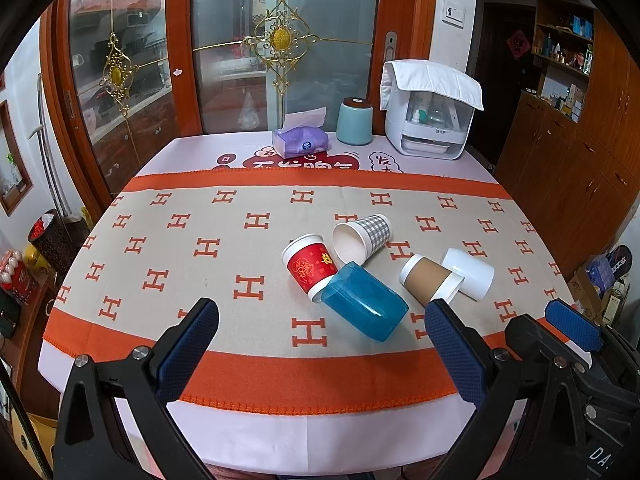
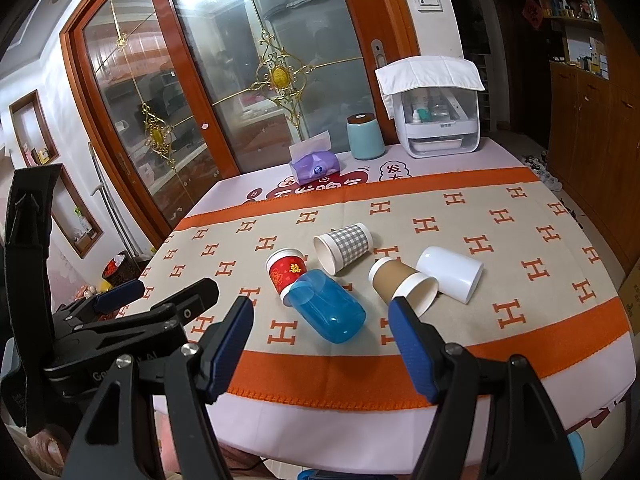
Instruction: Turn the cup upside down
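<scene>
Several cups lie on their sides on the patterned cloth: a red paper cup (image 1: 308,266) (image 2: 286,271), a clear blue plastic cup (image 1: 362,302) (image 2: 328,307), a grey checked paper cup (image 1: 362,236) (image 2: 344,246), a brown paper cup (image 1: 430,280) (image 2: 402,282) and a white cup (image 1: 468,268) (image 2: 450,272). My left gripper (image 1: 322,330) is open and empty, held above the near edge of the table, short of the blue cup. My right gripper (image 2: 322,326) is open and empty, also near the front edge, in line with the blue cup. Each gripper shows in the other's view (image 1: 572,326) (image 2: 120,294).
At the back of the table stand a purple tissue pack (image 1: 300,140) (image 2: 314,164), a teal canister (image 1: 354,120) (image 2: 365,136) and a white appliance with a towel on top (image 1: 430,112) (image 2: 436,112). Glass doors stand behind, a wooden cabinet (image 1: 568,128) to the right.
</scene>
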A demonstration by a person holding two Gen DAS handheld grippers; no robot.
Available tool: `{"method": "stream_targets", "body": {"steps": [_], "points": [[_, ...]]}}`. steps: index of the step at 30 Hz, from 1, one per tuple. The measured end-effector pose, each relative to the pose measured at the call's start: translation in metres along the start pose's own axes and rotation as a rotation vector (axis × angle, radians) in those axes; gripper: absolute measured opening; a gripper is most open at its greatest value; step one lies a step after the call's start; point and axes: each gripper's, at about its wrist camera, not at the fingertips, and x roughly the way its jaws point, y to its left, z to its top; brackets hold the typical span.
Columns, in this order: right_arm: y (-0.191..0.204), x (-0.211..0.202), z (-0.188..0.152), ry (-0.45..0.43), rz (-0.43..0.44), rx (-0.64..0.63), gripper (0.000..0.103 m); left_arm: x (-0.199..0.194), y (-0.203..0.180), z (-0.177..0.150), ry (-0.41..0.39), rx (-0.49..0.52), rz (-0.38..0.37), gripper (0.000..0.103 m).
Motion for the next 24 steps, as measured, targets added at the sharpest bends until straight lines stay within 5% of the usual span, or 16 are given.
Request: {"method": "stream_targets", "body": {"steps": [24], "points": [[-0.024, 0.004, 0.008, -0.008, -0.045, 0.087, 0.07, 0.002, -0.016, 0.014, -0.015, 0.11, -0.024, 0.102]]}}
